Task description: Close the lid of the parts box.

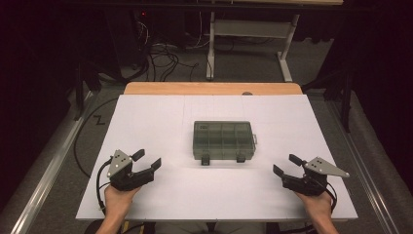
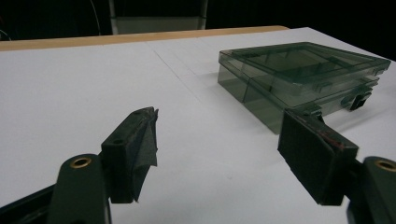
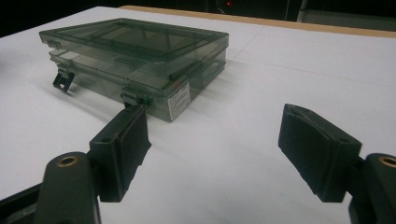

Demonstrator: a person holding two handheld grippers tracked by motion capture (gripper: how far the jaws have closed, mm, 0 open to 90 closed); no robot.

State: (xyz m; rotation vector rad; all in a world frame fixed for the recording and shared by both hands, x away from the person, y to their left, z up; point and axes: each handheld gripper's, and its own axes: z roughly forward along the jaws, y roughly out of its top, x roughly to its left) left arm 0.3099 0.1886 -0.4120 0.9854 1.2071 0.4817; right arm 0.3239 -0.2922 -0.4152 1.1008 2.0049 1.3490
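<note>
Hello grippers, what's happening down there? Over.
Left gripper open, empty. Right gripper open, empty. Clear box shut, mid-table, untouched. Nothing between.

The left hand-held gripper (image 1: pixel 148 161) sits at the near left, its jaws spread wide and aimed forward and inward; the person's left hand (image 1: pixel 118 195) grips it from behind, forearm entering from below; the right hand-held gripper (image 1: pixel 286 165) mirrors it at the near right, jaws likewise parted with nothing between them; the right hand (image 1: pixel 316 201) clasps its rear.
</note>
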